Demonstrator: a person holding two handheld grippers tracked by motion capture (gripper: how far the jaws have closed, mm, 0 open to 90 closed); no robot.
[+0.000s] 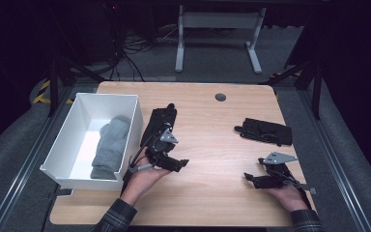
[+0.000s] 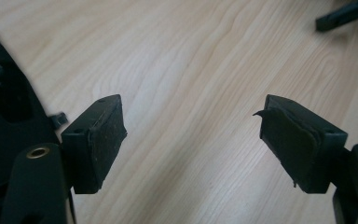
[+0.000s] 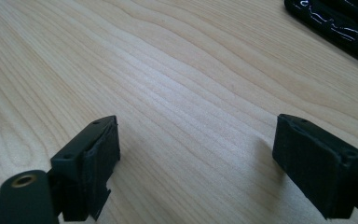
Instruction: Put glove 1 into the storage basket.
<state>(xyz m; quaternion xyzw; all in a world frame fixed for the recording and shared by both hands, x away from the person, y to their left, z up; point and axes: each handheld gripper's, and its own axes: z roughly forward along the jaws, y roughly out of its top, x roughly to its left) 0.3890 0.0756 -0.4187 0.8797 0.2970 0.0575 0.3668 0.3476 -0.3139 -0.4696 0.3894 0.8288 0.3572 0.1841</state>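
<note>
A light wooden table [image 1: 207,145] fills the centre of the frame. Behind it, at upper centre, grey carpet [image 1: 212,63] carries a white desk frame [image 1: 217,29] and tangled cables [image 1: 130,48]; the surroundings are dark.

The white bin's [image 1: 125,140] near wall hides the grey sock's [image 1: 110,147] lower end.

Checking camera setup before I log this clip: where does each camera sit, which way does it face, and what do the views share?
High view: above the person's side, facing forward and down on the light wooden table; white plastic bin holding grey folded cloth; both hands, left gripper, right gripper.
Left gripper view: rides the left gripper, open over bare wood.
Right gripper view: rides the right gripper, open, low over the table.
Shared: the flat black strapped case appears in the high and right gripper views.
</note>
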